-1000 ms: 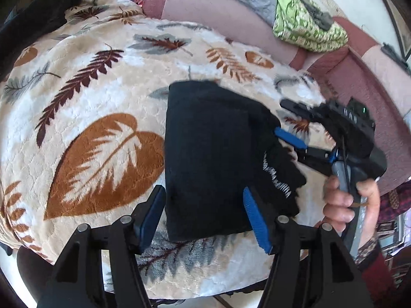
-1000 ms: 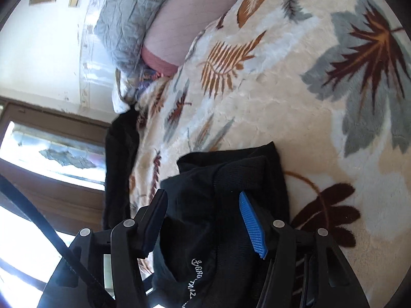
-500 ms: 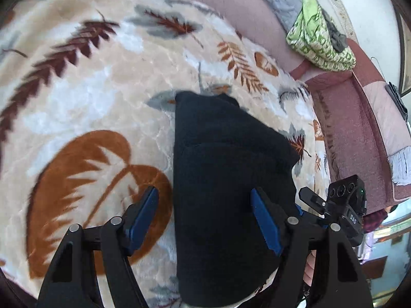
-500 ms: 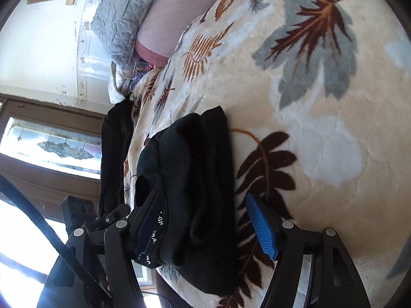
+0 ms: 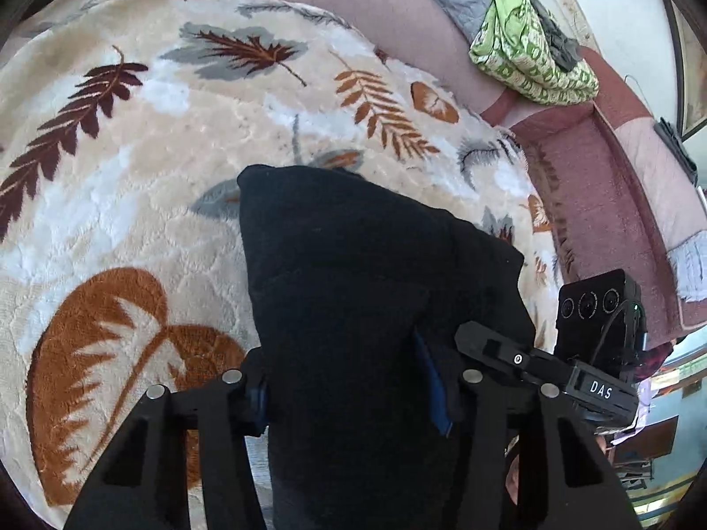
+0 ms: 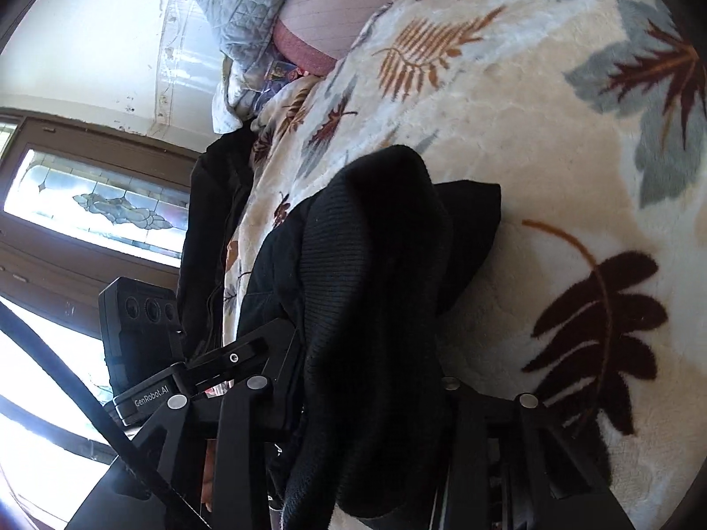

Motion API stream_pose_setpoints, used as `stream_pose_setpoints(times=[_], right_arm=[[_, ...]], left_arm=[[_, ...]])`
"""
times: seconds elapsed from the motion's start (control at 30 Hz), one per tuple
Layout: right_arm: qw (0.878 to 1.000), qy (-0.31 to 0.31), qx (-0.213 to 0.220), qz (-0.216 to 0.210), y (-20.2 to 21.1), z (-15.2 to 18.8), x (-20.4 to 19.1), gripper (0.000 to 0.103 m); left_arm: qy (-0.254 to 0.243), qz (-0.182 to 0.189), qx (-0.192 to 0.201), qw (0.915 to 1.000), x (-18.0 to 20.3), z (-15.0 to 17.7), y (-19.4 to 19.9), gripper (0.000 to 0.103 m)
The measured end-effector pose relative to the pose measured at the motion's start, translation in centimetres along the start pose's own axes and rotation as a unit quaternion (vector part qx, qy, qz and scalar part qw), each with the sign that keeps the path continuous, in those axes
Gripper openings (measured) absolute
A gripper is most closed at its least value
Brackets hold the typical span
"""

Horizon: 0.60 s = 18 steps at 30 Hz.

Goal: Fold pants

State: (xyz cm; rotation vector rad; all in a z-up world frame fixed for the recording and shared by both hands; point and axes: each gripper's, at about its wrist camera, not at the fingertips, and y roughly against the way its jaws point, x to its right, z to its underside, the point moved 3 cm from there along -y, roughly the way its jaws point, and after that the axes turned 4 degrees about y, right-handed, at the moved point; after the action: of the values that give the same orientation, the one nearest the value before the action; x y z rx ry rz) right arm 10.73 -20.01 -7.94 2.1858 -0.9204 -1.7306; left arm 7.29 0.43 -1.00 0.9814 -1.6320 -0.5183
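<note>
The folded black pants (image 5: 353,291) lie as a thick bundle on a cream leaf-patterned blanket (image 5: 132,141). My left gripper (image 5: 349,393) straddles the bundle's near end, with the cloth filling the space between its blue pads. The right gripper (image 5: 530,357) shows at the bundle's right side. In the right wrist view the pants (image 6: 375,274) fill the space between my right gripper's (image 6: 353,397) fingers, which are mostly hidden by cloth. The left gripper (image 6: 212,366) shows at the left there.
The blanket (image 6: 552,110) covers a sofa with pink cushions (image 5: 362,4). A green patterned cloth (image 5: 530,53) lies at the back right. A dark garment (image 6: 212,229) hangs at the blanket's far edge, beside a window (image 6: 97,203).
Both grippers have moved in onto the near end of the bundle and their fingers have closed in on the black cloth, which now covers the pads.
</note>
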Motion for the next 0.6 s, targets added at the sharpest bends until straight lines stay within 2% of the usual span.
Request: stream_pose_setpoints(times=[0.17,0.4,0.5,0.6], right_arm=[[0.999,0.023,0.025,0.005,1.3,-2.4,-1.1,0.039],[0.997,0.04,0.06,0.036,1.7,-8.2,-0.7,0.039],[0.995,0.042,0.066,0.054,1.2,-10.5,0.4,0.039],[0.994,0.045,0.062,0.082,0.0,-12.3,1.7,0.039]], left_arm=[[-0.003,0.006,0.017,0.9998,2.0,-3.0,-0.4,0.052],[-0.013,0.002,0.035,0.9993,4.0,-8.6,-3.1,0.051],[-0.016,-0.014,0.036,0.9991,4.0,-10.2,-4.7,0.052],[-0.02,-0.049,0.028,0.9982,3.7,-11.3,-7.0,0.052]])
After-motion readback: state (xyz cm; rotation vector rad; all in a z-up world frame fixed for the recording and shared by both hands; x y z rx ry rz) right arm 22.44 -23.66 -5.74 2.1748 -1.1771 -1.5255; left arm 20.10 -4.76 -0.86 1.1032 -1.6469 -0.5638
